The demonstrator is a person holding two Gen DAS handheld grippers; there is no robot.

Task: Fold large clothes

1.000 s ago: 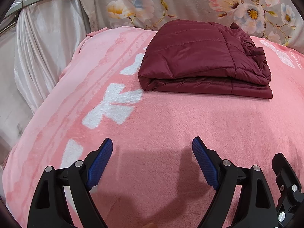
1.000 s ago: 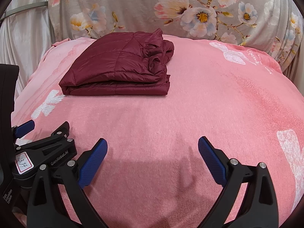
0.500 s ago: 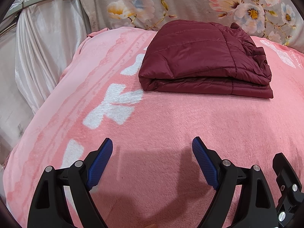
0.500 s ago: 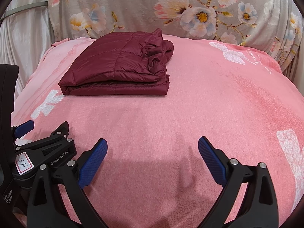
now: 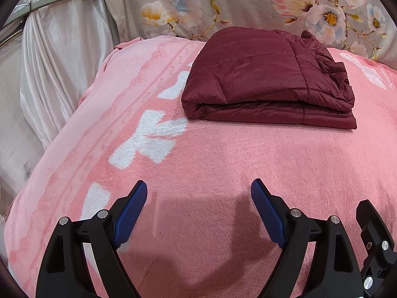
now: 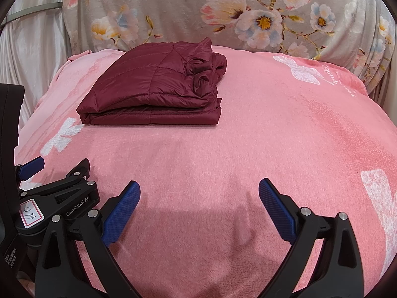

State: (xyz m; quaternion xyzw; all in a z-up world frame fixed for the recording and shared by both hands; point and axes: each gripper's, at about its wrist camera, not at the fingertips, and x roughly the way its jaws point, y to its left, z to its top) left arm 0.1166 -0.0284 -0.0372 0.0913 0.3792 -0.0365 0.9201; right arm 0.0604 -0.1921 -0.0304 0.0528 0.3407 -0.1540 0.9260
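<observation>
A dark red quilted jacket (image 5: 263,74) lies folded into a neat rectangle at the far side of the pink blanket (image 5: 223,164); it also shows in the right wrist view (image 6: 158,92). My left gripper (image 5: 199,186) is open and empty, low over the blanket, well short of the jacket. My right gripper (image 6: 199,186) is open and empty too, beside the left one, whose body (image 6: 57,198) shows at the lower left of the right wrist view.
A grey floral cushion (image 6: 223,12) stands behind the jacket. A white satin curtain (image 5: 57,57) with a metal rail hangs on the left past the blanket's edge. White bow patterns (image 5: 146,139) mark the blanket.
Nothing has visibly changed apart from a very slight camera drift; both grippers stay open and the jacket stays put.
</observation>
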